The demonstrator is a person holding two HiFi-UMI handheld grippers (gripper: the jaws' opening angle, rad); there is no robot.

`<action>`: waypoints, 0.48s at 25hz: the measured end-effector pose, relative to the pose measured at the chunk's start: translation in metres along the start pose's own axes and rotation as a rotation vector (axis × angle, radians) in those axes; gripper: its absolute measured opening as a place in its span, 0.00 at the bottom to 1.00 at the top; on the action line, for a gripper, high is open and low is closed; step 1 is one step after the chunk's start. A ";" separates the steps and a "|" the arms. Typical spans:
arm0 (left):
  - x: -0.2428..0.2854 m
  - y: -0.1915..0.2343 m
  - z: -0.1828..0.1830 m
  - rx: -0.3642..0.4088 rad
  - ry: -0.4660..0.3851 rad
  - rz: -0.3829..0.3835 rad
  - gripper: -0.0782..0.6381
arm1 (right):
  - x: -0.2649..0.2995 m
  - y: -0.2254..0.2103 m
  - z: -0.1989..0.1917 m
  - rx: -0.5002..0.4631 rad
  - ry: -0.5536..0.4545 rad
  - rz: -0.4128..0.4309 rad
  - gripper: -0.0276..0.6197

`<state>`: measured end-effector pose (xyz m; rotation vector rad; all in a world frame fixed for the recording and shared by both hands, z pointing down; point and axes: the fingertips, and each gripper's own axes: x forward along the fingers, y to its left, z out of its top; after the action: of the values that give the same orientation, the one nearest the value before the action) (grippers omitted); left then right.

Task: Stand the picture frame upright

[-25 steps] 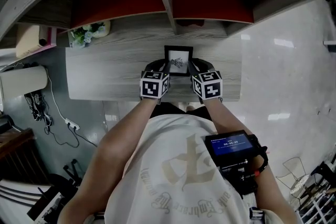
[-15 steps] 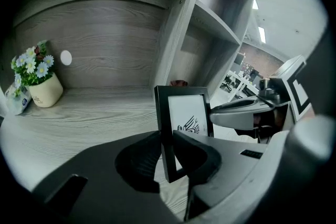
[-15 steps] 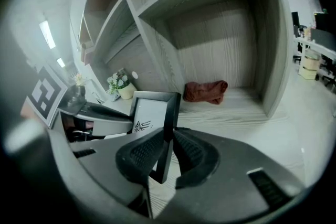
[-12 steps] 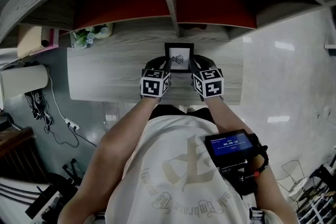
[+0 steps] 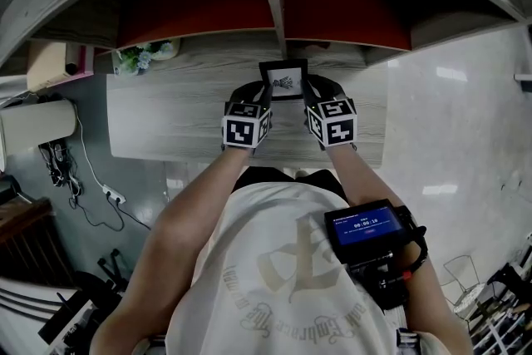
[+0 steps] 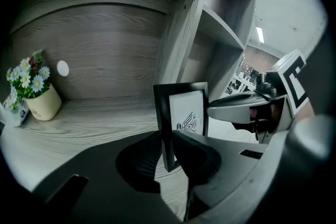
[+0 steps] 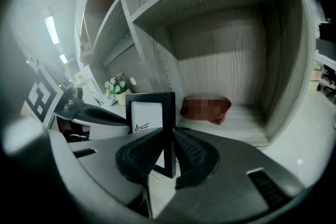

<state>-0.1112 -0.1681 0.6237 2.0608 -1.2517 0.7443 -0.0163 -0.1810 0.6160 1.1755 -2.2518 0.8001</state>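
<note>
A black picture frame (image 5: 283, 81) with a white print stands nearly upright on the grey wooden desk (image 5: 166, 120), close to the shelf divider. My left gripper (image 5: 259, 98) has the frame's left edge (image 6: 164, 128) between its jaws, which are closing on it. My right gripper (image 5: 308, 98) is shut on the frame's right edge (image 7: 169, 128). In the left gripper view the frame's front (image 6: 186, 113) faces the camera side, with the right gripper (image 6: 247, 107) beyond it. The frame's foot is hidden behind the jaws.
A small pot of flowers (image 5: 141, 56) sits at the desk's back left, also in the left gripper view (image 6: 37, 94). The shelf divider (image 5: 274, 4) rises just behind the frame. The desk's front edge (image 5: 208, 155) is near the person's body. Cables (image 5: 91, 187) lie on the floor at left.
Both grippers have moved away from the person toward the shelf, and the frame between them has tipped up from leaning back to nearly upright.
</note>
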 end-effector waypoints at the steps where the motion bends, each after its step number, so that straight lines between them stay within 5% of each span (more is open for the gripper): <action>1: 0.001 0.001 0.002 0.001 -0.003 0.000 0.21 | 0.001 -0.001 0.002 0.000 -0.001 -0.001 0.14; 12: 0.014 0.018 0.017 0.016 0.005 0.032 0.21 | 0.013 -0.005 0.010 -0.002 -0.010 0.003 0.14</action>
<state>-0.1196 -0.1949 0.6266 2.0549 -1.2823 0.7767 -0.0202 -0.1969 0.6184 1.1777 -2.2629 0.7943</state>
